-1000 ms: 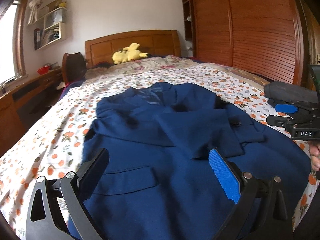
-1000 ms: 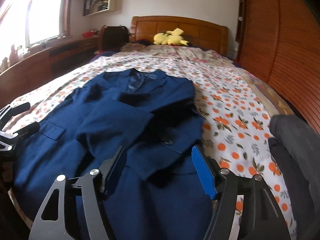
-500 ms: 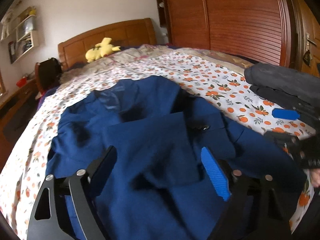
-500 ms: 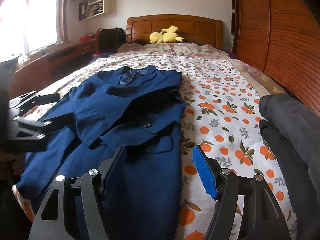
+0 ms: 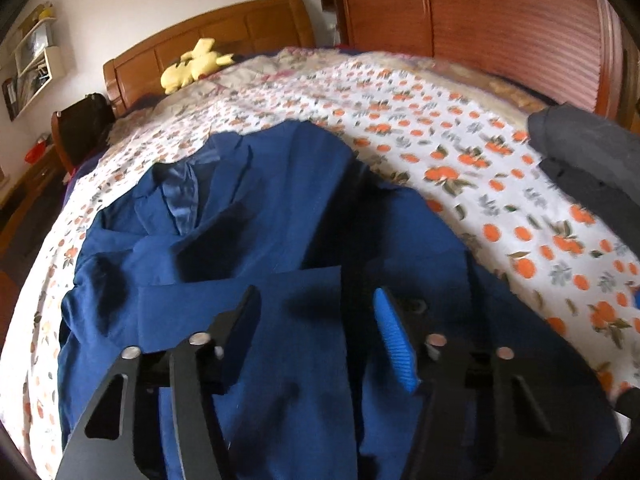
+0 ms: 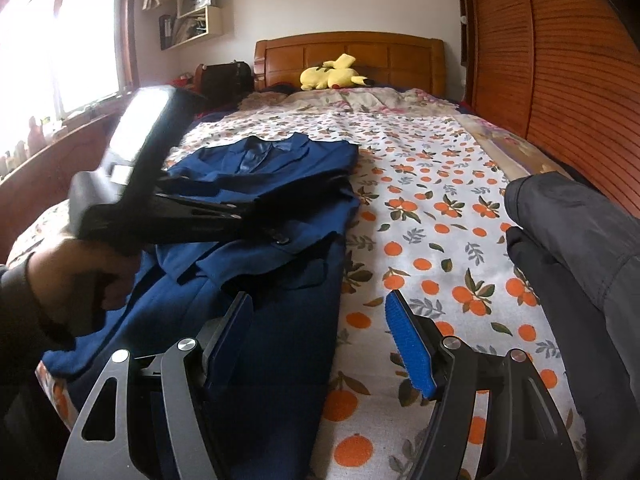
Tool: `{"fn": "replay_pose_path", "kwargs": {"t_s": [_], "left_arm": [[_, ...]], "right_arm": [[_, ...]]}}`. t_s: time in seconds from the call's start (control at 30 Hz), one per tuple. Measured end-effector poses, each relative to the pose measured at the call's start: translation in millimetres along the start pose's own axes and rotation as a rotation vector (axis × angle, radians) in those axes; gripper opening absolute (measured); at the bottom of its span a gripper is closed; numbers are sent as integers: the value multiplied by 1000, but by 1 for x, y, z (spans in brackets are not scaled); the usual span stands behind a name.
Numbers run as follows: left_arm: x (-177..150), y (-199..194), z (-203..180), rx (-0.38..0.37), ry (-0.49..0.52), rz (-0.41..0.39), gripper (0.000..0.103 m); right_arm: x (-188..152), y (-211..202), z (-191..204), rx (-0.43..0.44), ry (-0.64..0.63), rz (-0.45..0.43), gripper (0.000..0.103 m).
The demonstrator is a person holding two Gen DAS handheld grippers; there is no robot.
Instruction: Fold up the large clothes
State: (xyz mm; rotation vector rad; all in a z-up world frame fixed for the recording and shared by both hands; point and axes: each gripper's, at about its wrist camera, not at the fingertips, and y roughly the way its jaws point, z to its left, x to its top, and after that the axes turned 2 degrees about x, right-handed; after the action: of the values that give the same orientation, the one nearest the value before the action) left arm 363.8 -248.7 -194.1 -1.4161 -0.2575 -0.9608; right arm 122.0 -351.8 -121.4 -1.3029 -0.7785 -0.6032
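Left gripper point(image 5: 316, 320) hovers low over the navy blazer point(image 5: 256, 240) on the bed point(image 5: 460, 140), its jaws half-spread after just narrowing, the folded sleeve's edge between them but not yet pinched. Right gripper point(image 6: 320, 320) waits spread wide and empty, with the blazer's hem edge just ahead and to its left. Judging by this, the grasp before a fold is underway; next, the left pads must close on the cloth.

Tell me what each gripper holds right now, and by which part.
Nothing is held. The left gripper, its jaws just closing, hovers over the dark blue jacket's folded sleeve; the right gripper stands open above its hem.
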Motion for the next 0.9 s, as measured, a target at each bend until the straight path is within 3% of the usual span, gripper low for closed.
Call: {"fn": "replay_pose_path", "kwargs": {"t_s": [0.03,0.07,0.1,0.33,0.5,0.73,0.9], "left_arm": [[0,5,1,4,2,15,42],[0,12,3,5,1,37,21],[-1,14,6,4,-5,48,7],[-6,-36,47,-18,-70,-62,3],[-10,-86,84,44,-87,-144,3],[-45,-127,144,100,-141,-171,3],[-79,-129,180,126,-190,-132,3]], "right_arm": [[0,-1,0,0,0,-3,66],[0,-1,0,1,-1,-5,66],[1,-1,1,1,-3,-7,66],[6,3,12,14,-20,-9,66],[13,8,27,16,-36,-17,66],[21,20,47,10,-55,-16,66],[25,29,59,10,-69,-12,66]]}}
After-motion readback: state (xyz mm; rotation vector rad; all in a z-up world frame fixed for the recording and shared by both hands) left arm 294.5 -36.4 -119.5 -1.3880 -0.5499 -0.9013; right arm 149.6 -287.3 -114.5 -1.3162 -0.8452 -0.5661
